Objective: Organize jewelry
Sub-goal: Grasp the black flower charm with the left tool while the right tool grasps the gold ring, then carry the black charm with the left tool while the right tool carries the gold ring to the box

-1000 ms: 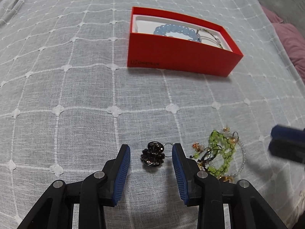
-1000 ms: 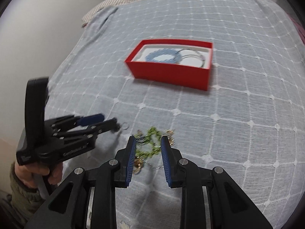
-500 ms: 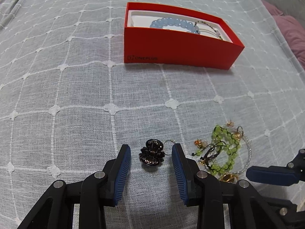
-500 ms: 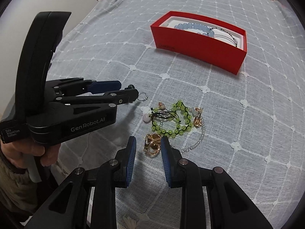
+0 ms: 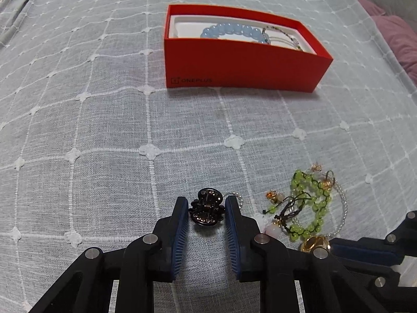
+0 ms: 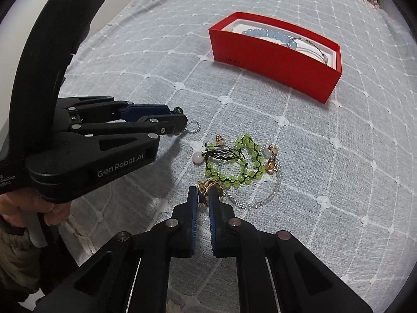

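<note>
Grey quilted bedspread: left gripper closing around dark hair claw, pads touching it; right gripper closing on gold ring.

Bedspread: box at far side, bracelets inside; hair clip near, bead tangle right of it.

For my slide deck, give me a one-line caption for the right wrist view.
Right gripper closing on a gold ring beside a green bead bracelet, red box beyond.
</note>
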